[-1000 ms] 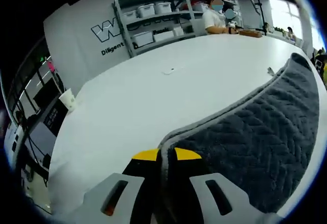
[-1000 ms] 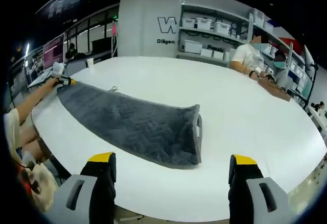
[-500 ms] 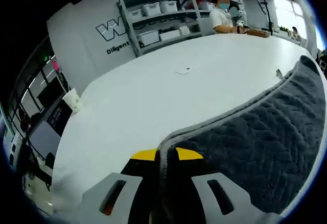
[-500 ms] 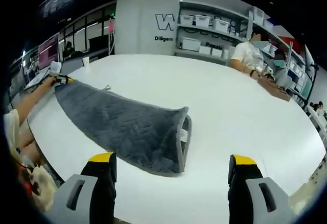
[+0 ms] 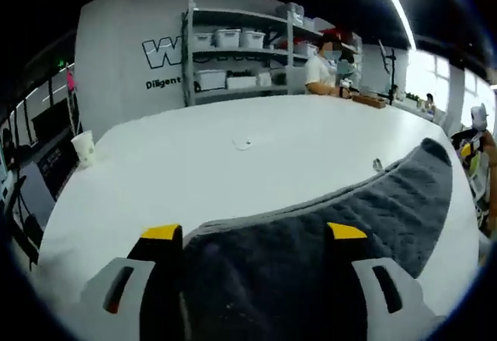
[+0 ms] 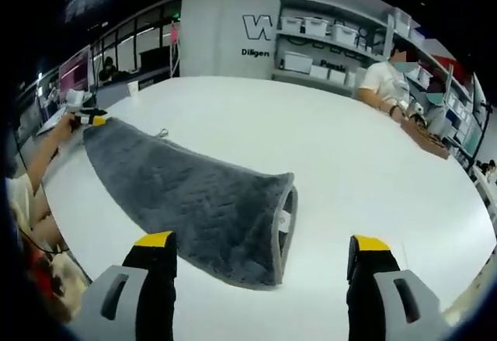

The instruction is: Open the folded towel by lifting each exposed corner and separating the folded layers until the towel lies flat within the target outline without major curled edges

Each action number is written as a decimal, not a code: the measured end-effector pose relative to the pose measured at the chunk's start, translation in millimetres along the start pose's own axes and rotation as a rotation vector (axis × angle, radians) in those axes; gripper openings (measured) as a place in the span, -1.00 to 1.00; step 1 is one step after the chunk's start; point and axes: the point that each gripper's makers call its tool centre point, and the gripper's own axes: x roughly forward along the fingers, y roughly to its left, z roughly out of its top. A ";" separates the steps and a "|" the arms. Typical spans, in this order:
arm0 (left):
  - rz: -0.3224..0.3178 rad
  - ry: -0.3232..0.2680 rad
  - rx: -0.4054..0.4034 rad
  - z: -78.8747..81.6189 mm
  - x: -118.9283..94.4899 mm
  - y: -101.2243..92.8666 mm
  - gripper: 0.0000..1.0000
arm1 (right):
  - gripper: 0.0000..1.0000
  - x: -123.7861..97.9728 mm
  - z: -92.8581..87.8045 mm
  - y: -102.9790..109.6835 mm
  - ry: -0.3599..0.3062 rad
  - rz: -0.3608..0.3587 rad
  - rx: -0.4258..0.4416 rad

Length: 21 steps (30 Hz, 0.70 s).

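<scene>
A dark grey quilted towel [image 5: 342, 217] with a lighter hem lies in a long folded strip on the white table [image 5: 233, 170]. My left gripper [image 5: 254, 232] is open over the strip's near end, with a yellow-tipped jaw on each side of the cloth and neither gripping it. In the right gripper view the towel [image 6: 194, 193] runs from the left gripper [image 6: 87, 116], held in a hand at the far left, to a doubled-over end [image 6: 286, 217]. My right gripper [image 6: 262, 241] stands open just short of that end, holding nothing.
The table's edge [image 6: 70, 201] curves close to the person holding the grippers on the left. A paper cup [image 5: 81, 147] and a small white item [image 5: 243, 144] sit on the table. People [image 6: 384, 85] sit at the far side in front of shelves of bins [image 5: 233, 61].
My left gripper, shut on the towel's corner before, has opened and let it go. The doubled-over end near my right gripper has shifted slightly left. My right gripper stays open.
</scene>
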 end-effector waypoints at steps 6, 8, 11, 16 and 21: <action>-0.088 -0.007 -0.017 -2.7 -14.0 -22.9 0.99 | 0.81 13.7 4.9 -0.4 0.018 0.019 -0.017; -0.095 -0.012 -0.019 -3.2 -18.4 -27.5 0.99 | 0.80 19.3 5.3 0.5 0.024 0.027 -0.024; -0.100 -0.007 0.007 -4.7 -21.5 -33.8 0.99 | 0.80 29.0 3.7 -0.4 0.046 0.028 -0.039; -0.116 -0.018 0.001 -4.8 -26.2 -41.2 0.99 | 0.64 51.7 9.3 -6.0 0.031 0.066 -0.097; -0.126 -0.032 -0.009 -5.3 -26.6 -45.0 0.99 | 0.42 73.5 15.6 -12.0 0.006 0.095 -0.092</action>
